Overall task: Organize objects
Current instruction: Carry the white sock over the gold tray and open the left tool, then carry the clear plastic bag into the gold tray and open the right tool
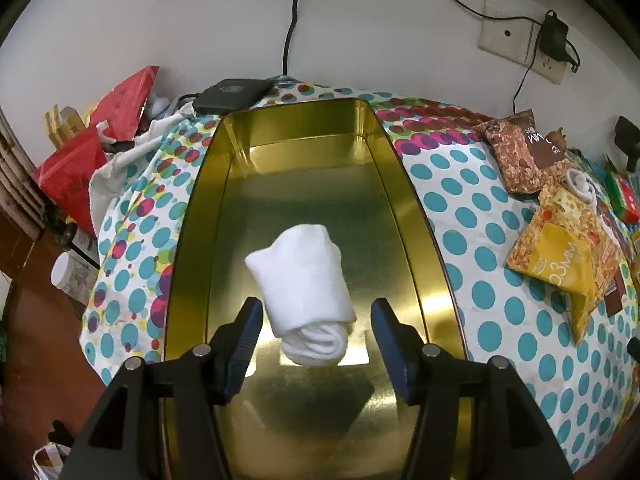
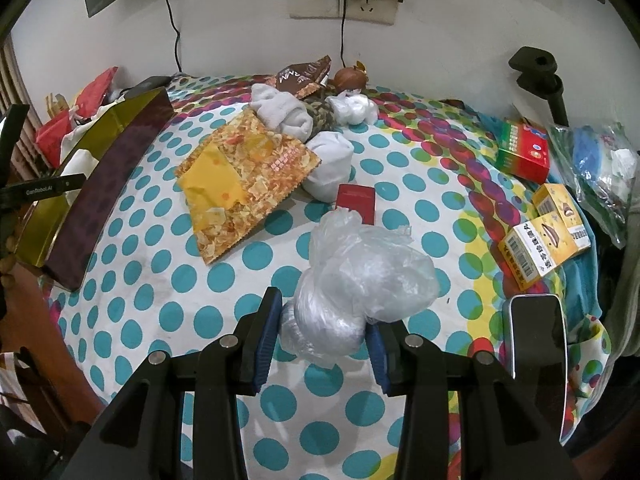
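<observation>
A rolled white sock (image 1: 304, 280) lies on the floor of an open gold tin (image 1: 200, 200), near its front end. My left gripper (image 1: 316, 308) hangs over the tin, open, one finger on each side of the sock and neither pad touching it. In the right wrist view the same tin (image 2: 108, 184) stands at the left edge of the spotted cloth (image 2: 140, 320). My right gripper (image 2: 324, 316) is shut on a crumpled clear plastic bag (image 2: 360, 272), held just above the cloth.
On the cloth lie a yellow snack packet (image 2: 244, 176), a brown packet (image 2: 304, 74), rolled socks (image 2: 288, 114) (image 2: 330, 164), a small red box (image 2: 356, 202), a red-green box (image 2: 524, 152), yellow boxes (image 2: 540, 240) and a phone (image 2: 538, 336). Red bags (image 1: 76, 168) crowd the tin's left side.
</observation>
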Available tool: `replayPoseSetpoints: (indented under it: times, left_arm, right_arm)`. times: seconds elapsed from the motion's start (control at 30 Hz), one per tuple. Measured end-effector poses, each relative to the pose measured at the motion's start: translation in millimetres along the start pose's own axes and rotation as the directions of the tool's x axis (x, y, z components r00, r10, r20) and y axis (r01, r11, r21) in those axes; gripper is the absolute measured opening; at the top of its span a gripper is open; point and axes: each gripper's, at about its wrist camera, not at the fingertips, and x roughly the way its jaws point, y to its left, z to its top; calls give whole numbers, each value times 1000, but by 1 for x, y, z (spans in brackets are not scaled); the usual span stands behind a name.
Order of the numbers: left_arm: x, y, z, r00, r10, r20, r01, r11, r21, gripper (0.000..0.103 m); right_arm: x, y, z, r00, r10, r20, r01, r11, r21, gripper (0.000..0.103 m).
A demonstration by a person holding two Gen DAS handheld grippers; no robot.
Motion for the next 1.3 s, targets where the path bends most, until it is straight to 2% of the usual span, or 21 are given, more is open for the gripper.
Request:
replayPoseSetpoints:
  times: [0.23,0.47,0.57,0.77,0.97,1.17,1.3]
  left_arm:
    - [-13,4,-2,999,-44,8,44,999,-8,61]
    - [-41,12,-2,996,-68,64,70,997,-18,63]
    - [-51,19,-3,995,-53,86,57,998,-41,63]
    - [-76,30,-19,989,-11,145,21,997,-70,63]
    - [-93,46,-33,986,-45,161,64,991,-116,63]
    - [-105,68,-41,981,0,193,26,991,-134,63]
    - [-104,93,-45,984,-13,178,48,980,-195,63]
  right_arm:
    - [-8,6,3,1000,-8,19,8,1000,-13,39]
    - [-22,18,9,999,22,49,-21,1000,-23,39]
    - [-29,29,14,997,38,70,-34,998,-46,39]
    - [-35,70,31,987,130,93,-119,986,-114,39]
    - [-32,122,50,965,247,87,-228,956,-186,38]
    - [-22,189,68,935,352,38,-329,905,-270,38]
    - [-12,229,73,927,376,1,-355,875,-330,38]
